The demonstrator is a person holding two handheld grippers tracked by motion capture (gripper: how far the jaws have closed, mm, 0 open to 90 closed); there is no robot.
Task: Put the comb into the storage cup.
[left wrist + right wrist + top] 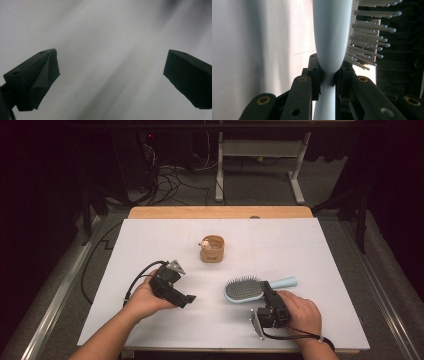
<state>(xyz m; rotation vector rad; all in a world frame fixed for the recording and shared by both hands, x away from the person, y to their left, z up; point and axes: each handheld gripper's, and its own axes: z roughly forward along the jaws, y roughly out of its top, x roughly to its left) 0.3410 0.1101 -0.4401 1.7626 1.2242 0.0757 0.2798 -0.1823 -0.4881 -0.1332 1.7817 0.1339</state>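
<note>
A light blue hairbrush [250,288] with a grey bristle pad lies right of centre on the white table sheet [300,250], bristles up. My right gripper [268,290] is shut on the neck of the hairbrush [329,45], where the handle meets the head; the jaws press it from both sides. My left gripper [189,299] rests at the left of the sheet, held by a hand. In the left gripper view its jaws stand wide apart over bare white sheet [110,62], nothing between them.
A small round wooden cup [212,249] with a little pale figure at its rim stands at the middle back of the sheet. Beyond the sheet runs the wooden table edge [220,212]. Cables and a desk frame lie on the floor behind.
</note>
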